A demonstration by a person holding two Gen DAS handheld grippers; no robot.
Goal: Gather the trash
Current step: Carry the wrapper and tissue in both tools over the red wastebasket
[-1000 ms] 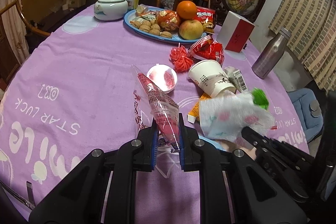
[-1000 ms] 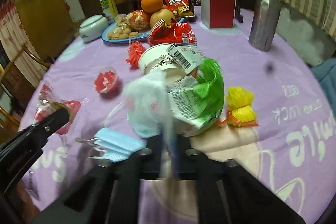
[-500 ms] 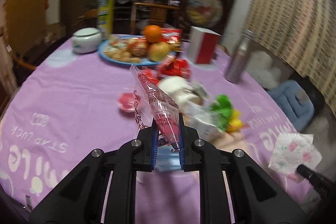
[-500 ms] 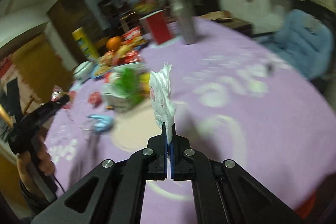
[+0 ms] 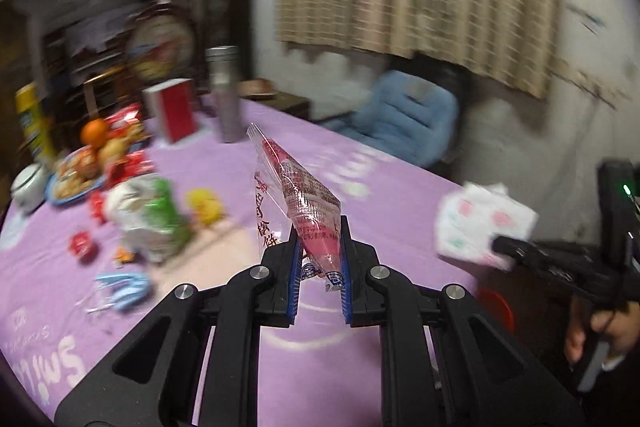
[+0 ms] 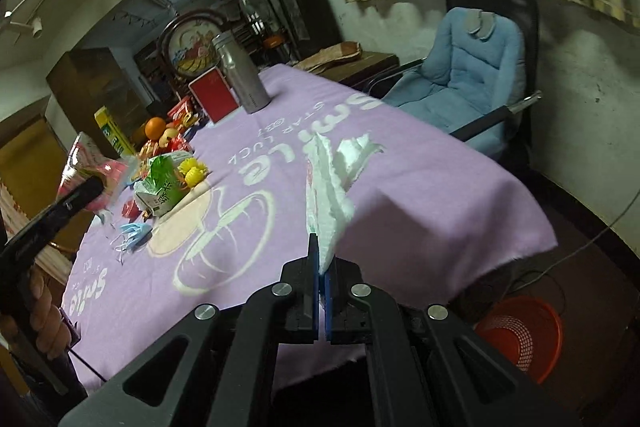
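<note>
Table (image 6: 420,187): round, under a purple cloth with white lettering; its near edge hangs toward both cameras.
Chair (image 6: 460,79): blue padded seat just beyond the table's far right edge.
Bin (image 6: 520,335): red mesh basket on the floor below the table's near right edge, partly hidden by the right tool.
Left gripper (image 5: 319,263): narrowly parted, clamped on a clear wrapper (image 5: 298,203) with a pink-red filling, held above the table's near edge, standing up between the blue pads.
Right gripper (image 6: 322,287): pinched tight on a white tissue (image 6: 326,203) with faint pink and green print, held up over the table's near right edge; in the left view it hangs past that edge, above the red bin.
Trash pile (image 6: 160,183): green-and-white carton, yellow frilled wrappers (image 6: 192,171) and a blue face mask (image 6: 134,231), grouped toward the table's left edge.
Far edge: metal bottle (image 6: 240,75), red box (image 6: 212,99), plate of fruit and snacks (image 5: 76,175).
</note>
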